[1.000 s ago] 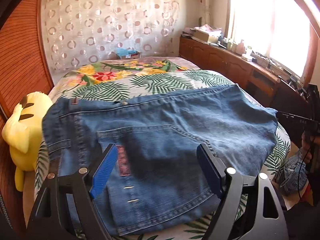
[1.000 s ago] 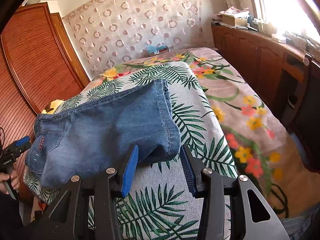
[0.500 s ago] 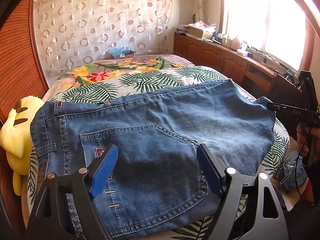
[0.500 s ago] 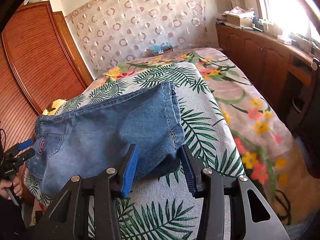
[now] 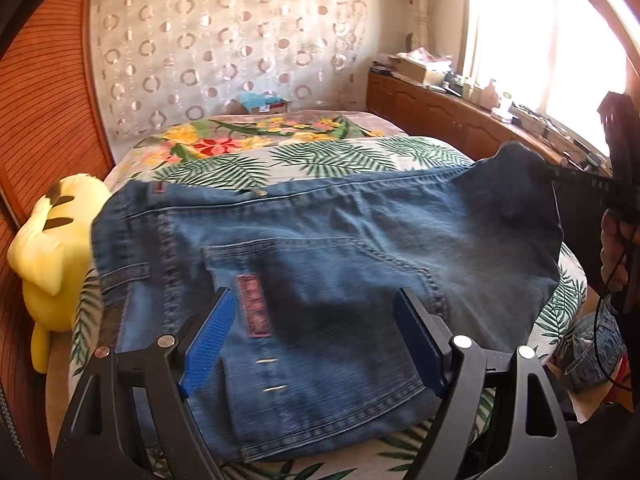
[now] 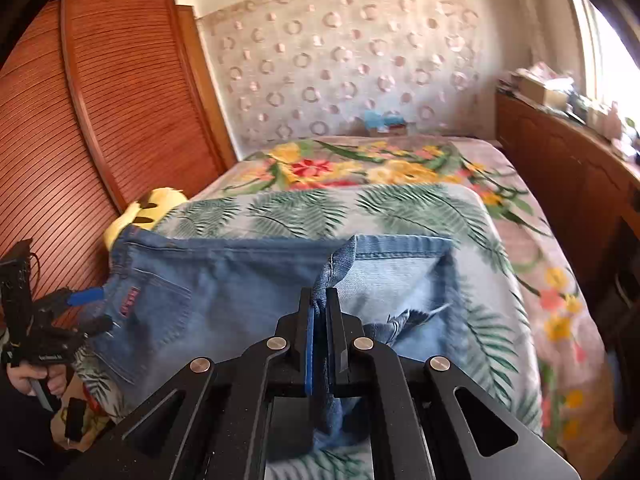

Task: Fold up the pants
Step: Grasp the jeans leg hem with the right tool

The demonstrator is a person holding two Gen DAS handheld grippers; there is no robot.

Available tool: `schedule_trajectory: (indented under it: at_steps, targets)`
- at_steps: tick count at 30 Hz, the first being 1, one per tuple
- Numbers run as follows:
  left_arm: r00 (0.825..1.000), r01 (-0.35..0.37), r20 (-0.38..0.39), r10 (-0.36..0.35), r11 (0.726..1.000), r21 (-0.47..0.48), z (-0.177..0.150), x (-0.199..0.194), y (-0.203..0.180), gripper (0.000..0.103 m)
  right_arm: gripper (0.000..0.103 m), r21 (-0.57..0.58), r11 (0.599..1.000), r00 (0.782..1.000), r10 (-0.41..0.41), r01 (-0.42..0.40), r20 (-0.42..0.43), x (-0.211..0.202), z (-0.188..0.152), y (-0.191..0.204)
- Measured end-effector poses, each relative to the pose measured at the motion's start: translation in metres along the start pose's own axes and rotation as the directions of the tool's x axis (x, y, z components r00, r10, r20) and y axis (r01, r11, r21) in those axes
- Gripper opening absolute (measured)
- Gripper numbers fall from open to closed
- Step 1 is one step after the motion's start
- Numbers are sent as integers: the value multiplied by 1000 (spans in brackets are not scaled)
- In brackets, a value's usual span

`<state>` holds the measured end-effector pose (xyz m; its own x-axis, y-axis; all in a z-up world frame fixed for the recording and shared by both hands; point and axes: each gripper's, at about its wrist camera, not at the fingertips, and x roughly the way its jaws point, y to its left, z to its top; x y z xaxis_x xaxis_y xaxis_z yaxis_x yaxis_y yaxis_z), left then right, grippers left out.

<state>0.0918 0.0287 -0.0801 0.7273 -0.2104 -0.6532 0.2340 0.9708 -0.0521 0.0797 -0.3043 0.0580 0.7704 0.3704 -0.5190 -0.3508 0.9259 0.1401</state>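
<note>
Blue denim jeans (image 5: 320,264) lie across the near end of the bed (image 5: 280,160), on a palm-leaf sheet, the cloth faded, ribbed with heavy seams and lightly rumpled. Their long axis runs side to side across the mattress: waistband toward the yellow plush toy (image 5: 48,248) by the slatted wooden wardrobe (image 6: 100,120), legs toward the window side.

From the left wrist view, the left gripper (image 5: 316,340) hangs over the seat of the jeans with its blue-padded fingers (image 5: 208,340) spread wide, nothing between them. Below them sit a back pocket with curved stitching and a dull red tag (image 5: 254,306). This view alone shows the waistband rivet and belt loop, and at the far right the denim peaking up to the dark body of the other tool.

The right wrist view tells that side better: the right gripper (image 6: 322,320) has its fingers pressed together on a raised fold of denim, a hem edge sticking up between the pads and cloth hanging beneath. Here the leg end is doubled back, showing paler inside-out fabric and a frayed bit beside the tool. At the left edge of this view the left gripper shows small, its blue pad near the pocket.

Behind the bed hangs a circle-patterned curtain (image 6: 340,60), and a wooden cabinet (image 6: 560,168) runs under the bright window.
</note>
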Motion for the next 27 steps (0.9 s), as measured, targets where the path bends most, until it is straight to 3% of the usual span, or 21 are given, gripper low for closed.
schedule_trajectory:
  at_steps: [4,7,11,12,13,15,20,27]
  targets:
    - [1000,-25,5,25,999,-27,-3,-6,15,82,4,-62,993,995,97,-97,3,17,19,40]
    - [999,-40,6,41,998,-54,-7,-11,28,82,4,-75,976,979,204,-206,-28,28,23,73]
    - [999,-49,3,50,997,-64,-10,-13,36,82,5,-113,960,966,253,-258,-58,33,14,103]
    - [999,-50,3,51,997,-62,-10,-13,36,82,10,-119,958,965,255,-261,-66,34,11,106]
    - [999,-50,3,50,997,-61,-10,-12,36,82,15,-128,960,967,242,-251,-76,36,10,105]
    - [999,-44,4,44,997,-62,-9,-10,34,82,35,-140,965,973,210,-221,-91,39,9,101]
    - [1000,-16,2,16,999,-37,-3,-4,21,82,40,-132,974,982,177,-184,-59,23,18,85]
    - [999,49,0,-49,999,14,14,12,-8,82,42,-100,993,998,64,-67,-27,1,5,58]
